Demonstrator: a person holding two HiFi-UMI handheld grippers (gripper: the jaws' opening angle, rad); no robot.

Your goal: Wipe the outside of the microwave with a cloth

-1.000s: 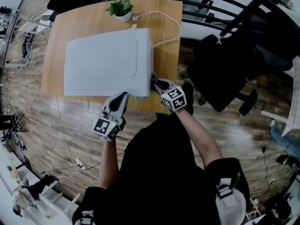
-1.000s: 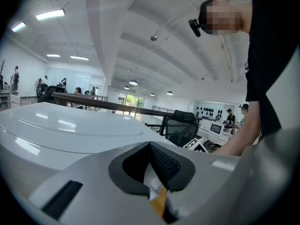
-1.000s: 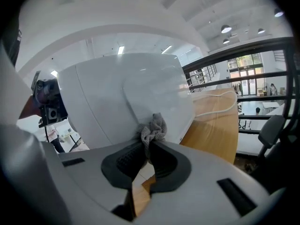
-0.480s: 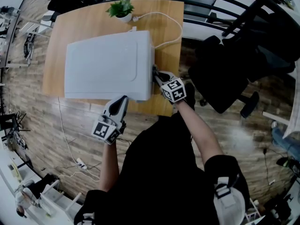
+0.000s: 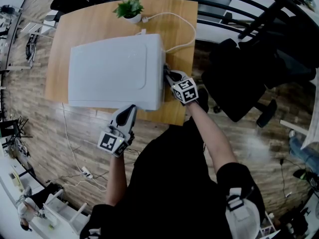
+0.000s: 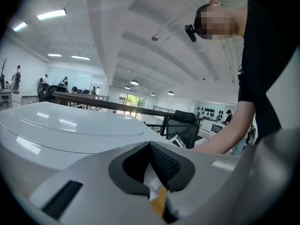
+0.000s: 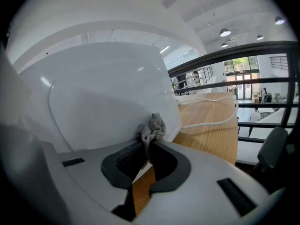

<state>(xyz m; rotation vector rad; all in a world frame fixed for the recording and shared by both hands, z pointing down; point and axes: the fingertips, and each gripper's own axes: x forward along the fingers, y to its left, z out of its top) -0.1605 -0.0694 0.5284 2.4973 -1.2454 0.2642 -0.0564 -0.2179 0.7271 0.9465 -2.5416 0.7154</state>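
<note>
Our right tongs [image 5: 167,74] are clamped on a grey cloth [image 7: 153,125], pressed to the white microwave [image 5: 114,71] at its 3 o'clock side on the wooden worktop [image 5: 180,39]. At 6 o'clock our left tongs [image 5: 129,109] hover closed and empty. We judge flat, overlapping strokes work best.

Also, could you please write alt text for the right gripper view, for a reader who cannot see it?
The right hand-held gripper is shut on a grey cloth, held against the side of a white microwave. To the right, a wooden table carries a white cable, with black railings behind.
</note>
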